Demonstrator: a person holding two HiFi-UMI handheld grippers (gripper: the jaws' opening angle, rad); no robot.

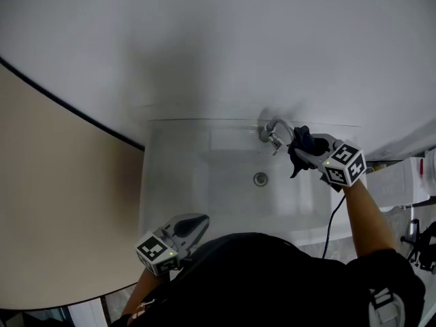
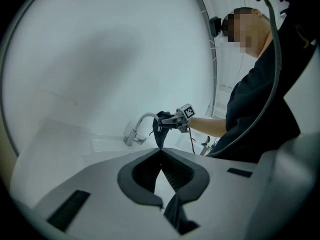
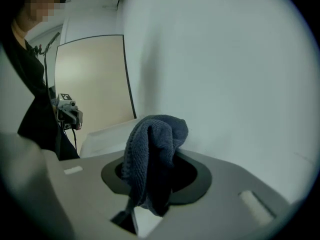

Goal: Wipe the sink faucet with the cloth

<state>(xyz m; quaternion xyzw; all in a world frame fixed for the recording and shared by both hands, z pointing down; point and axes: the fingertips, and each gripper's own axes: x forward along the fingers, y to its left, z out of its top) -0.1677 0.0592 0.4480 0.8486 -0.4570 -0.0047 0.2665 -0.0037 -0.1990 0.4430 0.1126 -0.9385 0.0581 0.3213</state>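
In the head view, the right tongs (image 1: 300,148) were seen clamped on a dark blue cloth (image 1: 300,157). The cloth was held up beside the curved spout of the chrome faucet (image 1: 272,133) at the back edge of the white sink (image 1: 177,182) — whether cloth and spout actually touched could not be told. The left tongs (image 1: 203,219) were held low over the sink's near rim, well apart from the faucet.

In the left gripper view, the left tongs (image 2: 161,159) were shown with jaws pressed together and nothing between them. Beyond them the cloth (image 2: 160,130) was seen hanging at the spout's tip.

In the right gripper view, the cloth (image 3: 150,156) was shown bunched between widely set jaws — gripped, its folded top standing above them.
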